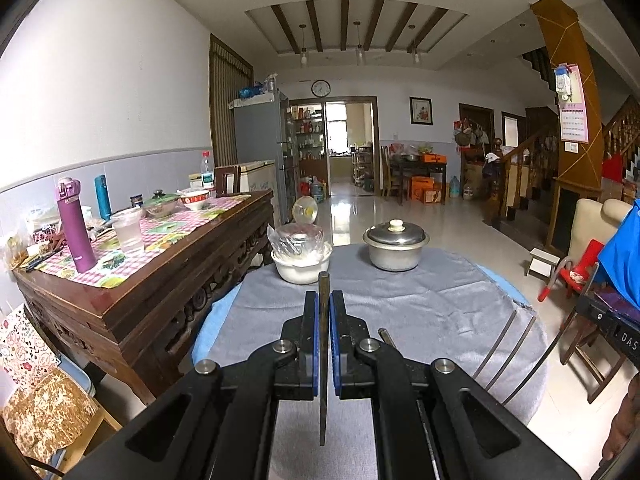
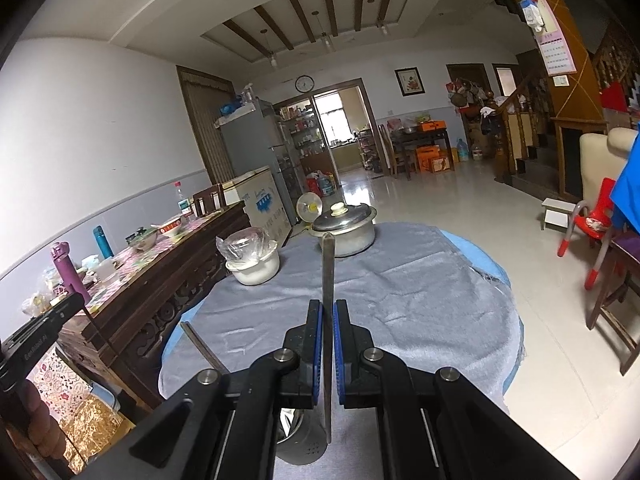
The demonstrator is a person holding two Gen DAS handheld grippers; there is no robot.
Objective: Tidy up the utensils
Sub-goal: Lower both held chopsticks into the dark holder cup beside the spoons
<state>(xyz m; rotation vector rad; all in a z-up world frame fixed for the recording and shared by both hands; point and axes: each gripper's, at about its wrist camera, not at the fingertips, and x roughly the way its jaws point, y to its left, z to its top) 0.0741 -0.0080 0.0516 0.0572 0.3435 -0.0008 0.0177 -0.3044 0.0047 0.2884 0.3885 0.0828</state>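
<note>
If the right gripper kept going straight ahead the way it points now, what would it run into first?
Probably the lidded metal pot. The right gripper, shut on a chopstick, points across bare grey cloth straight at it; the chopstick's tip would likely arrive first. Depth is unclear, and the gripper's height could carry it over the lid.

Utensil (image 2: pixel 328 320) between hand-held gripper (image 2: pixel 328 312) fingers

Two pots (image 1: pixel 395 248) (image 1: pixel 301 263), four chopsticks (image 1: pixel 323 320)
</note>
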